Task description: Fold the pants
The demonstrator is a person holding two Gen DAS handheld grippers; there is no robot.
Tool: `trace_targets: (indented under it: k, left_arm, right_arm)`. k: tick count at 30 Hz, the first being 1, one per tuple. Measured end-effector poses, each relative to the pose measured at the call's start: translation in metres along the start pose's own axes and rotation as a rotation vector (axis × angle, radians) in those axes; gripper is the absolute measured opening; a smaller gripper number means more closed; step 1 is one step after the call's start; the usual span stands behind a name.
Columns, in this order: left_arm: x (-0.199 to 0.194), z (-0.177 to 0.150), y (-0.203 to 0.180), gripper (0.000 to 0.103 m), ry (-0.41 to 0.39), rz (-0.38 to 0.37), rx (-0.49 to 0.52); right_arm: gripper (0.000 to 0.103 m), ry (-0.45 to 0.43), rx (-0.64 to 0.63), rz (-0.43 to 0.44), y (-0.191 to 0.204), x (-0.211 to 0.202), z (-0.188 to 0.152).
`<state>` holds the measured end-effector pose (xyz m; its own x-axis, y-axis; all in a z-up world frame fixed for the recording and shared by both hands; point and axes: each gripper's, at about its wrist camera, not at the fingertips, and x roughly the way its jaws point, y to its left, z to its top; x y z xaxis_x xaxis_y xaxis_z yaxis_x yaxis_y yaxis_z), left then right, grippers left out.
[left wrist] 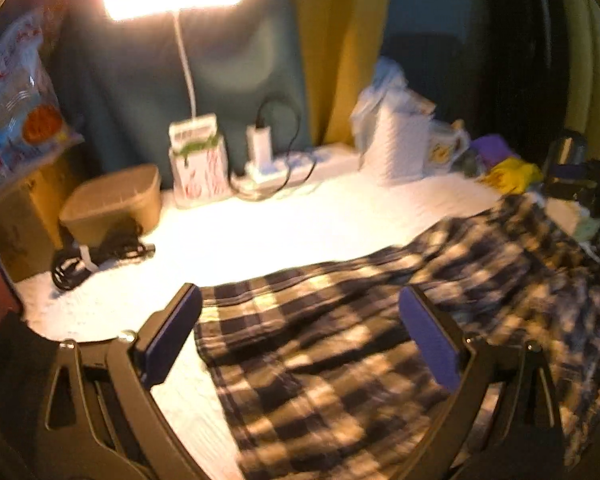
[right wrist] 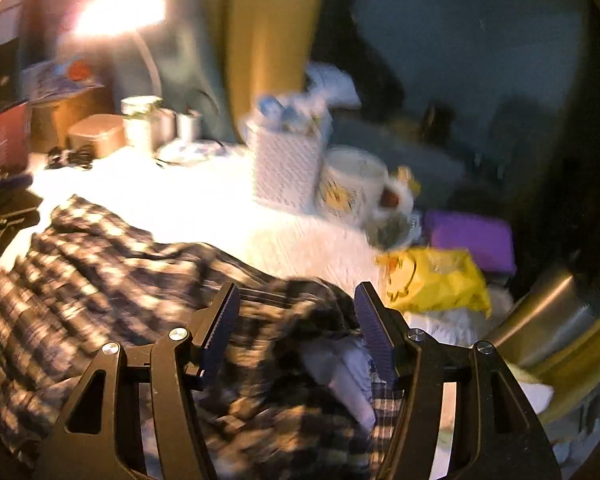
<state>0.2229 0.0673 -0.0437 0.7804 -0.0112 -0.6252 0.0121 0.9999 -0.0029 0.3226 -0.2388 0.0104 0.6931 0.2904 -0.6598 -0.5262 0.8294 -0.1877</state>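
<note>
We can read no text in either view; blur and lamp glare smear every printed surface. Far left of the left gripper, the bag carries red marks and an orange disc, none legible. Ahead, the carton shows red scrawls we cannot make out. Ahead of the right gripper, the mug bears a yellow figure without readable words, and just to the right the yellow packet shows only a faint outline drawing.
</note>
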Motion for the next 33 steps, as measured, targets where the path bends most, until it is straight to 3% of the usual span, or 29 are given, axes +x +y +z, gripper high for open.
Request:
trace_targets:
  k: [7, 13, 15, 17, 18, 19, 20, 22, 23, 27, 33]
  left_arm:
    - [0.059, -0.003, 0.031, 0.099, 0.152, -0.042, -0.017]
    - [0.089, -0.011, 0.043, 0.099, 0.252, -0.099, -0.061]
    - [0.090, -0.010, 0.042, 0.099, 0.245, -0.118, -0.055]
    - [0.090, -0.010, 0.038, 0.096, 0.247, -0.129, -0.027]
    - [0.089, -0.011, 0.034, 0.090, 0.245, -0.133, -0.007]
    - [0.090, -0.010, 0.033, 0.074, 0.243, -0.132, 0.003]
    - [0.089, -0.010, 0.030, 0.048, 0.237, -0.113, 0.020]
    - [0.086, -0.010, 0.026, 0.015, 0.235, -0.126, 0.044]
    - [0.086, -0.009, 0.027, 0.009, 0.237, -0.137, 0.043]
    - [0.079, -0.009, 0.030, 0.004, 0.210, -0.159, 0.018]
    - [0.045, 0.014, 0.054, 0.003, 0.064, -0.117, -0.042]
  right_arm:
    - [0.063, 0.172, 0.191, 0.075, -0.053, 0.068, 0.003]
    - [0.063, 0.290, 0.181, 0.208, -0.048, 0.099, -0.001]
    - [0.063, 0.325, 0.149, 0.223, -0.039, 0.107, -0.006]
    - [0.044, 0.330, 0.093, 0.222, -0.028, 0.106, -0.014]
    - [0.038, 0.320, 0.067, 0.226, -0.024, 0.103, -0.017]
    - [0.019, 0.312, 0.049, 0.230, -0.021, 0.099, -0.018]
    - [0.006, 0.306, 0.037, 0.223, -0.018, 0.095, -0.018]
    - [0.005, 0.283, 0.000, 0.192, -0.013, 0.086, -0.018]
    - [0.004, 0.264, -0.023, 0.178, -0.009, 0.078, -0.017]
    - [0.003, 0.155, -0.106, 0.070, 0.003, 0.044, -0.006]
    - [0.003, -0.014, -0.174, -0.041, 0.013, -0.005, 0.023]
